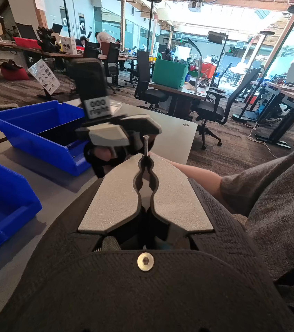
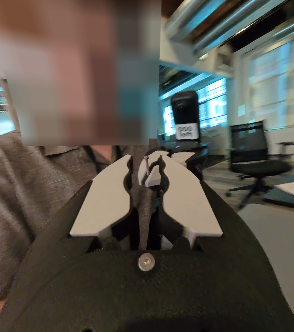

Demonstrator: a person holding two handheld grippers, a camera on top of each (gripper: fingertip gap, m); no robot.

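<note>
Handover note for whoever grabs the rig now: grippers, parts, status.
Left gripper: shut on a screw, pinched by its lower end, head up.
Right gripper: open, empty, fingertips close to the screw, facing the left gripper.
Two blue bins sit on the grey table to the left.
Done: screw is picked up and held.
Left: the right gripper has not gripped the screw.
</note>
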